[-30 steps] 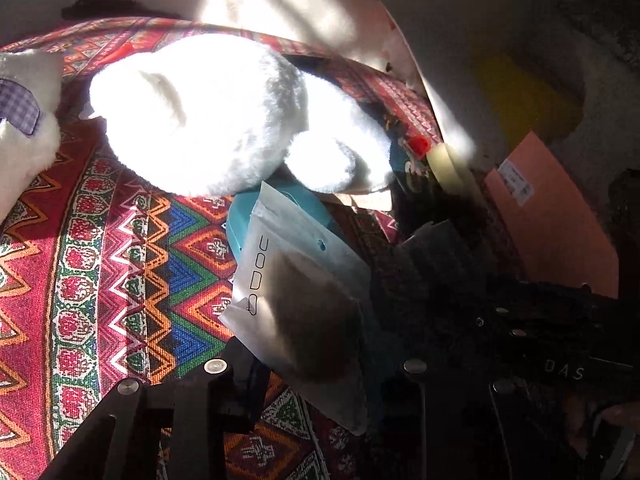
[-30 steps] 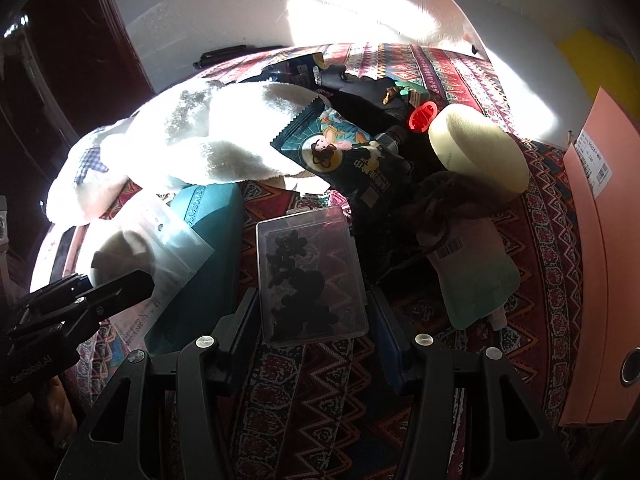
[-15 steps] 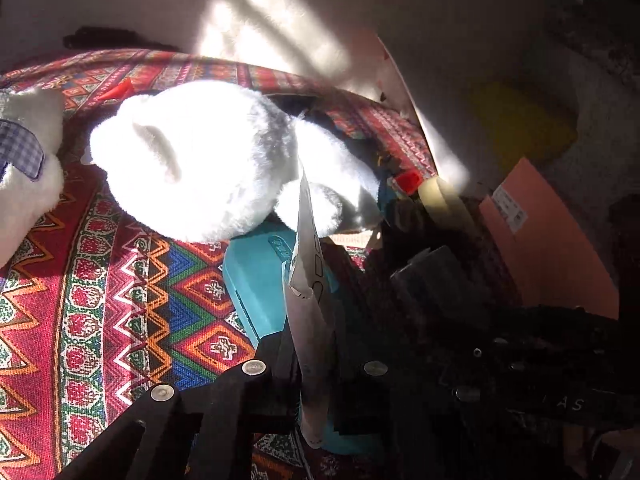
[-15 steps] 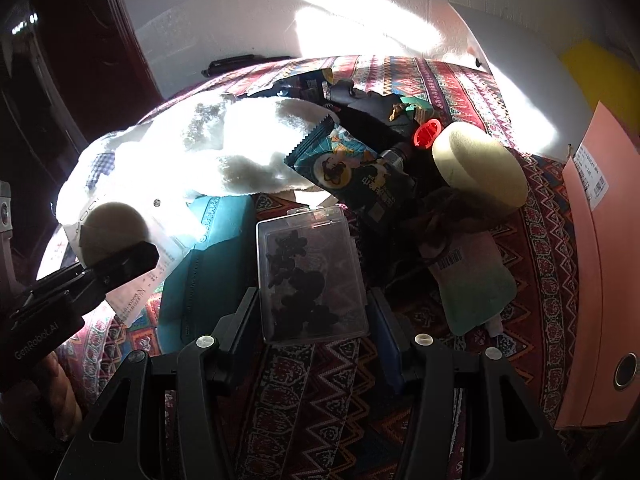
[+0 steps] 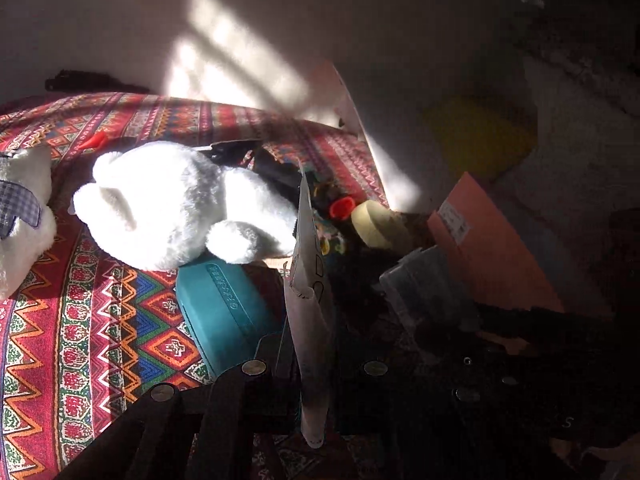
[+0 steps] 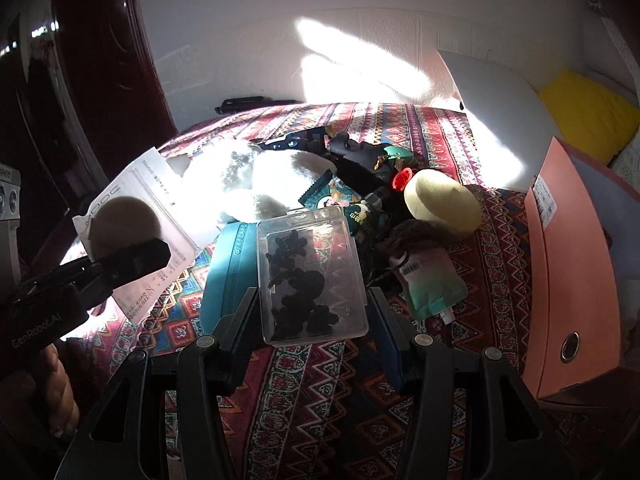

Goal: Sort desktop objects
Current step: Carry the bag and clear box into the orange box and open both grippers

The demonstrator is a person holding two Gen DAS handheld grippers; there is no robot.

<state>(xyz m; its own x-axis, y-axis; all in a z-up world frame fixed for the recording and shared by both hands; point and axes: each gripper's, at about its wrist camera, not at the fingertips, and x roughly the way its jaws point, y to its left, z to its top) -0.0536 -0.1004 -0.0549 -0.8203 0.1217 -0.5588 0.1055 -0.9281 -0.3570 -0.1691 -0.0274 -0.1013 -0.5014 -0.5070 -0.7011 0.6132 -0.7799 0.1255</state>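
Observation:
My left gripper is shut on a flat white pouch, seen edge-on and lifted above the cloth. In the right wrist view the same pouch shows a dark round pad inside, with the left gripper clamped on its lower part. My right gripper is shut on a clear plastic case holding small black pieces, raised over the table. Under both lies a teal case on the patterned cloth.
A white plush toy lies behind the teal case. Further right sit a snack bag, a red cap, a pale yellow roll and a green pouch. An orange folder box stands at the right edge.
Both grippers have risen with what they hold. The white pouch turned from flat-on to edge-on in the left wrist view, and the table contents have dropped farther away.

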